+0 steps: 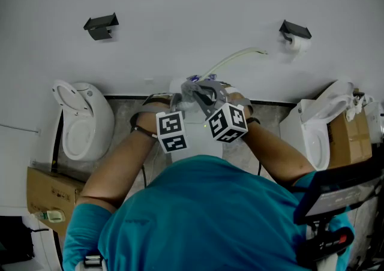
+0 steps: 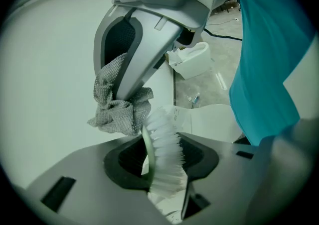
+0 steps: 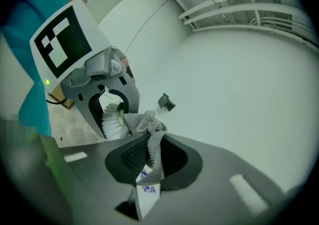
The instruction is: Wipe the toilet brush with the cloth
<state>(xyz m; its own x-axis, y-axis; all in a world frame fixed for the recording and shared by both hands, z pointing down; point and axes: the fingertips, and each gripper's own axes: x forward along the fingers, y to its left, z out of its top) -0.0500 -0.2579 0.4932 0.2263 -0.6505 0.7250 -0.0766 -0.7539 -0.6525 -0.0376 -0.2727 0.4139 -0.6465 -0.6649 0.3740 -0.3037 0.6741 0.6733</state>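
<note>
The toilet brush (image 2: 163, 144) has white bristles on a pale green head, and my left gripper (image 2: 162, 163) is shut on that head. Its long pale handle (image 1: 240, 56) arcs up to the right in front of the wall. A grey knitted cloth (image 3: 149, 134) hangs from my right gripper (image 3: 149, 162), which is shut on it. In the left gripper view the cloth (image 2: 117, 104) touches the top of the bristles. In the head view both grippers meet at chest height, left gripper (image 1: 177, 103) and right gripper (image 1: 210, 99), with the cloth (image 1: 191, 89) bunched between them.
A white wall is close ahead. Open toilets stand at the left (image 1: 81, 123) and right (image 1: 318, 135). Cardboard boxes sit at lower left (image 1: 51, 195) and far right (image 1: 348, 138). A paper-roll holder (image 1: 295, 31) and a black bracket (image 1: 101, 26) hang on the wall.
</note>
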